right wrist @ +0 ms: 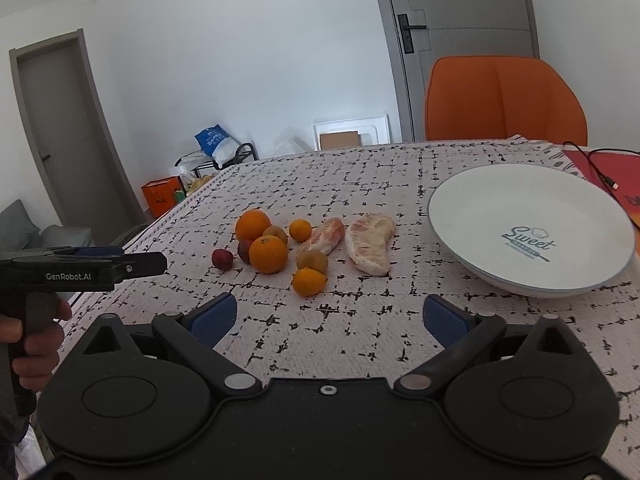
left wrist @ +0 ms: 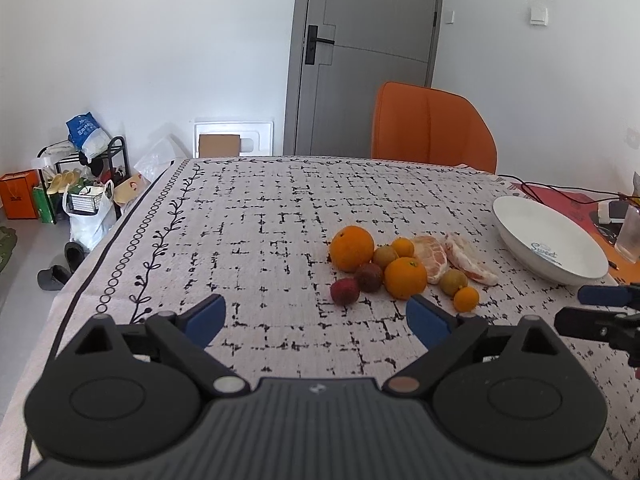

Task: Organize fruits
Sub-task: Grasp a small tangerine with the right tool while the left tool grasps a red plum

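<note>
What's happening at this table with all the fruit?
A person holds a two-finger gripper in each hand. The left gripper and right gripper are both open and empty, short of a cluster of fruit on the tablecloth. The white plate beside it is still empty.

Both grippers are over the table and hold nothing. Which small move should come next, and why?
Probably ease the right gripper forward toward the small orange fruit, the nearest of the pile. Its jaws stand open and empty, all the fruit lies on the tablecloth, and the white plate to the right holds nothing yet.
</note>
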Demonstrator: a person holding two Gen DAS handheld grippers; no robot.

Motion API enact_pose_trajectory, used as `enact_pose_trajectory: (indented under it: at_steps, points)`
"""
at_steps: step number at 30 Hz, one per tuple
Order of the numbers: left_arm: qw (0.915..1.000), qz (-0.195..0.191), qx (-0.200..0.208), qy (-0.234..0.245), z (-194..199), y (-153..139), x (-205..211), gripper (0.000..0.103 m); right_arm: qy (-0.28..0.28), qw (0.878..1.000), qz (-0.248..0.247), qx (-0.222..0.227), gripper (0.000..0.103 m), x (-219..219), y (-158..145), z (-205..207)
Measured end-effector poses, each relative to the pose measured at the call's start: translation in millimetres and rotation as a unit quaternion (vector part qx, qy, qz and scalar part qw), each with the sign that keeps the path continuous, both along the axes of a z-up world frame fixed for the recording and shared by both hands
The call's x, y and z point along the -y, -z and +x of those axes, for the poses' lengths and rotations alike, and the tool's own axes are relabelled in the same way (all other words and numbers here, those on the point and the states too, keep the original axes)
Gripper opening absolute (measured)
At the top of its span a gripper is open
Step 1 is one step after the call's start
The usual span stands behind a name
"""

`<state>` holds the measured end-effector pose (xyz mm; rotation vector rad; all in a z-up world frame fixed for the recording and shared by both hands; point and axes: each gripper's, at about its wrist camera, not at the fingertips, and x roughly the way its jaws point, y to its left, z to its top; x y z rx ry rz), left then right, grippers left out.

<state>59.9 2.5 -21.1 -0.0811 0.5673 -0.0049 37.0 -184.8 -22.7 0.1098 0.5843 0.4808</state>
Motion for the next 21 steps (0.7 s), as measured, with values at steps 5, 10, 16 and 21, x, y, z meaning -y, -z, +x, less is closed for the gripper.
enact_pose_trajectory:
  at_steps: [5, 10, 16, 21]
  points:
    - [1.0, 0.001, -0.003, 0.006, 13.3, 6.4, 3.9, 0.085, -0.001, 1.0, 0.008, -0.015, 0.086, -3.8, 6.3, 13.7]
    - [0.9998, -0.008, -0.017, 0.006, 29.2, 15.8, 3.6, 0.068, -0.007, 1.0, 0.008, -0.025, 0.079, -11.0, 11.4, 26.2]
    - [0.9996, -0.011, -0.023, 0.01, 42.1, 22.2, 4.1, 0.062, -0.014, 0.999, 0.008, -0.036, 0.069, -18.2, 16.5, 39.9]
    - [0.9992, -0.017, -0.029, 0.019, 52.2, 25.9, 4.9, 0.055, -0.02, 0.999, 0.013, -0.045, 0.06, -22.7, 19.3, 49.2]
